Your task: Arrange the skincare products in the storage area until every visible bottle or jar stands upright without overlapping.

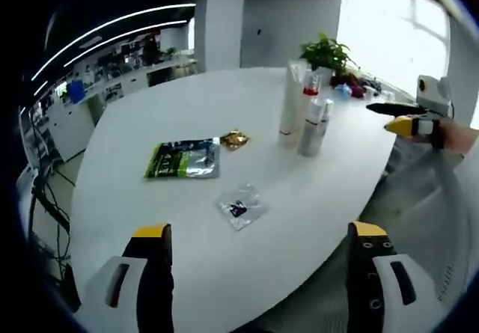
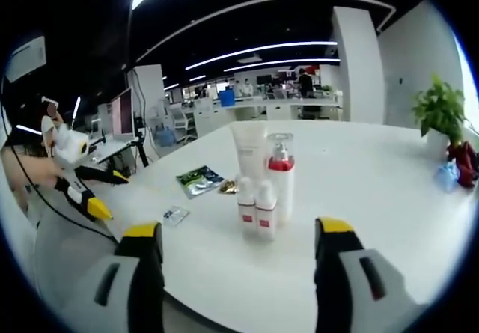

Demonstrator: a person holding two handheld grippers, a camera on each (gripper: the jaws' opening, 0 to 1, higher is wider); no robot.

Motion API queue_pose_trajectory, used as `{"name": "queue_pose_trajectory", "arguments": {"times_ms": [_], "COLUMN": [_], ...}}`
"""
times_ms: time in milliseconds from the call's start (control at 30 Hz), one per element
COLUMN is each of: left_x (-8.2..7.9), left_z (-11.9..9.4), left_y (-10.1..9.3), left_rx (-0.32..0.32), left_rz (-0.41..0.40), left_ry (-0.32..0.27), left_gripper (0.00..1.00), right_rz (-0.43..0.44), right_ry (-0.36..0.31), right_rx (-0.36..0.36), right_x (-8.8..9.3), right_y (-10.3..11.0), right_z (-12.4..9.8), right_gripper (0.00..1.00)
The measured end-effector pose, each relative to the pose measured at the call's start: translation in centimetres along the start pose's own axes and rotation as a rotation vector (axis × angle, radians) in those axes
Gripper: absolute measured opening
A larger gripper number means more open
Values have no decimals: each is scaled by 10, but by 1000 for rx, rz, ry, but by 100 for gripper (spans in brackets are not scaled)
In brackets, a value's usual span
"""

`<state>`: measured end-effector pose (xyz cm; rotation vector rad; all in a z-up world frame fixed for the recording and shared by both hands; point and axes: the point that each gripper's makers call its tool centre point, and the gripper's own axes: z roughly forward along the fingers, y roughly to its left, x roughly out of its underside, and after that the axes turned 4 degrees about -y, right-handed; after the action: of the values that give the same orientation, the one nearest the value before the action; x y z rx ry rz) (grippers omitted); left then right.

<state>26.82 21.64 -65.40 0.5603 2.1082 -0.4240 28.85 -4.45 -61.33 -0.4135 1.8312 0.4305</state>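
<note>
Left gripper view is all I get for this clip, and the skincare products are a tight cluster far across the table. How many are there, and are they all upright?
Observer: The right gripper view shows four, all upright: a white tube standing on its cap, a tall bottle with a red band, and in front of them a farther small bottle and a nearer small bottle.
Operator: Is the right gripper holding anything?
Observer: No. The right gripper has its jaws wide apart and empty, with the cluster straight ahead of them.
Operator: Where is my left gripper from there?
Observer: The left gripper is open, off the table's edge, short of the clear packet.
</note>
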Motion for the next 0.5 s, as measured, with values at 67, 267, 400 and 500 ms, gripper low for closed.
{"name": "queue_pose_trajectory", "arguments": {"times_ms": [67,267,400,500], "left_x": [-1,-6,-4,-3], "left_z": [-2,-7,-6,-5], "left_y": [1,6,9,7], "left_rx": [-25,-67,-80,-69], "left_rz": [-21,-17,-19,-18], "left_ry": [-19,-43,-40,-32], "left_gripper": [96,97,97,97], "right_rz": [1,1,2,4], "right_ry": [2,8,8,8], "right_rx": [0,-2,2,5], "right_x": [0,2,2,2], "right_y": [0,1,0,0], "right_z": [0,1,0,-1], "right_gripper": [84,84,84,84]}}
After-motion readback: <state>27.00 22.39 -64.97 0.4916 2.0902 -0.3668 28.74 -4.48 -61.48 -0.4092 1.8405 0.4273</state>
